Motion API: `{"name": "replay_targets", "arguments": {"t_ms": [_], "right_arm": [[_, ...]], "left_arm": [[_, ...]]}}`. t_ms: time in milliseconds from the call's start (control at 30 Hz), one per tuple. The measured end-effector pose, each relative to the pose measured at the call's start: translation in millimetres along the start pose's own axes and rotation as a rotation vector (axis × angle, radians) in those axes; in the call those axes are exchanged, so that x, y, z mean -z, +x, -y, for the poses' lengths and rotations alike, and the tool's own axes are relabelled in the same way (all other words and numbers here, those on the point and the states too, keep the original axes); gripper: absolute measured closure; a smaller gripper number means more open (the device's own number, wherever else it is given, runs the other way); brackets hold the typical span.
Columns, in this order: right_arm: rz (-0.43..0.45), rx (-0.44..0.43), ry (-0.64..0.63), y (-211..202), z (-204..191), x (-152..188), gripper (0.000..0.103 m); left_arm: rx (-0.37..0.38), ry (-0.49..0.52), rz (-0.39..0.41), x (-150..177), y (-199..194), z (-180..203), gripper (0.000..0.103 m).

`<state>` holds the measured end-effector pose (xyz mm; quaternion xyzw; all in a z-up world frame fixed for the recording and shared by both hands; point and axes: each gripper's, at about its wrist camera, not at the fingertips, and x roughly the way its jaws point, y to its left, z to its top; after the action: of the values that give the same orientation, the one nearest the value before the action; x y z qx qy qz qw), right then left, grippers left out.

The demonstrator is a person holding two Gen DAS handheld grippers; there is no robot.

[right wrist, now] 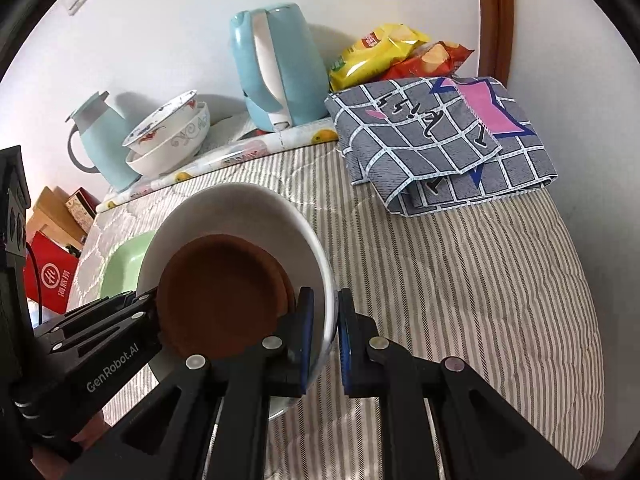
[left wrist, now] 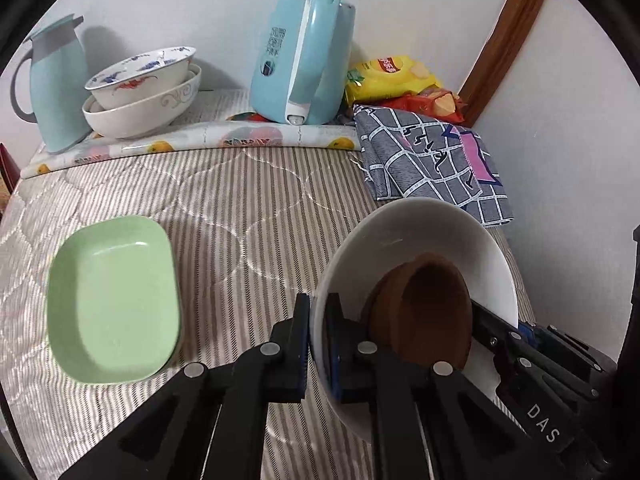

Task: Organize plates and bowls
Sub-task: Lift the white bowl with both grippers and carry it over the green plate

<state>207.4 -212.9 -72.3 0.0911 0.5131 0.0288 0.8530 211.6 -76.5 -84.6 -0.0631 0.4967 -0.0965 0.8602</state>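
A large white bowl (left wrist: 420, 240) (right wrist: 240, 208) hangs above the striped cloth with two brown dishes (left wrist: 428, 308) (right wrist: 220, 296) stacked inside it. My left gripper (left wrist: 318, 336) is shut on the bowl's left rim, and my right gripper (right wrist: 324, 340) is shut on its right rim. Each gripper also shows in the other's view, the right gripper (left wrist: 536, 356) at the bowl's far side and the left gripper (right wrist: 100, 332) likewise. A green rectangular dish (left wrist: 114, 300) (right wrist: 128, 258) lies on the cloth to the left. Two patterned bowls (left wrist: 144, 92) (right wrist: 170, 136) sit nested at the back left.
A pale blue jug (left wrist: 56, 84) (right wrist: 104, 140) and a blue kettle (left wrist: 304, 60) (right wrist: 276, 68) stand by the back wall. A folded grey checked cloth (left wrist: 432, 156) (right wrist: 440, 140) and snack bags (left wrist: 392, 80) (right wrist: 392, 56) lie at the back right. Red boxes (right wrist: 50, 276) sit off the table's left edge.
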Motion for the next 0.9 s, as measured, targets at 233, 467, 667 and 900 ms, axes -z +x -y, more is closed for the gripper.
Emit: {"name": "replay_targets", "arguments": {"t_ms": [233, 467, 667, 900], "right_arm": [[0.018, -0.002, 0.002, -19, -14, 7, 0.092], [0.038, -0.002, -0.006, -32, -29, 10, 0.092], [0.051, -0.004, -0.001, -38, -39, 12, 0.092], [0.055, -0.004, 0.004, -41, -48, 14, 0.092]], "left_arm": [[-0.004, 0.005, 0.026, 4, -23, -7, 0.095], [-0.008, 0.011, 0.043, 4, -39, -16, 0.095], [-0.003, 0.016, 0.054, 4, -46, -23, 0.095], [-0.002, 0.018, 0.058, 6, -51, -31, 0.095]]}}
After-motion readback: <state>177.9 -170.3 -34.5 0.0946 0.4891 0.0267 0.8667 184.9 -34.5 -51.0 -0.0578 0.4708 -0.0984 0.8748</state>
